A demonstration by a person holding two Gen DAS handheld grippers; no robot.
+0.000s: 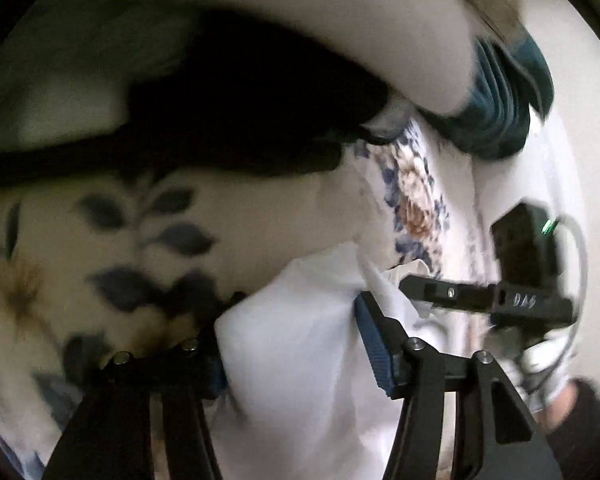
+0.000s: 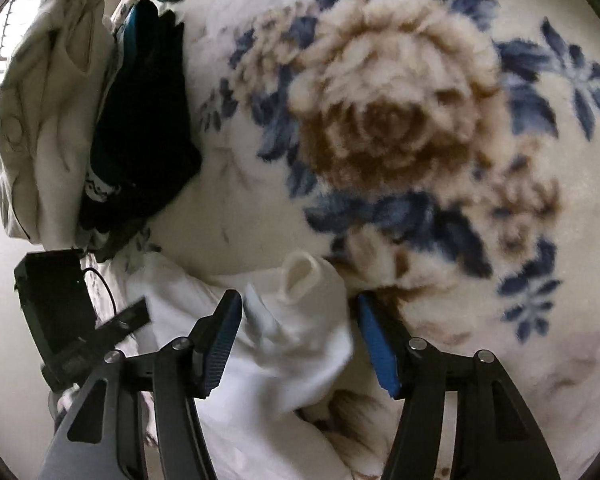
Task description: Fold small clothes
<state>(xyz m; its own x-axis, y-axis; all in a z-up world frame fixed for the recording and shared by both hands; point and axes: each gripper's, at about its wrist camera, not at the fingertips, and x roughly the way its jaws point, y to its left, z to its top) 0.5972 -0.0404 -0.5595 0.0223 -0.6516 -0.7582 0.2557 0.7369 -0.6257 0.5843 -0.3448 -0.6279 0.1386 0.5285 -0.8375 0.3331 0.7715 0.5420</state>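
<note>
Floral blanket (image 2: pixel 400 120); right view alone shows white garment's (image 2: pixel 284 344) cuff.

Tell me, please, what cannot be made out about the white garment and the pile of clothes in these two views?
- Left wrist view: the white garment is blurred and runs under the frame's lower edge, so its type is unclear.
- Right wrist view: the dark clothes lie half behind a cream bundle.
- Neither view shows whether the jaws press the cloth.
</note>
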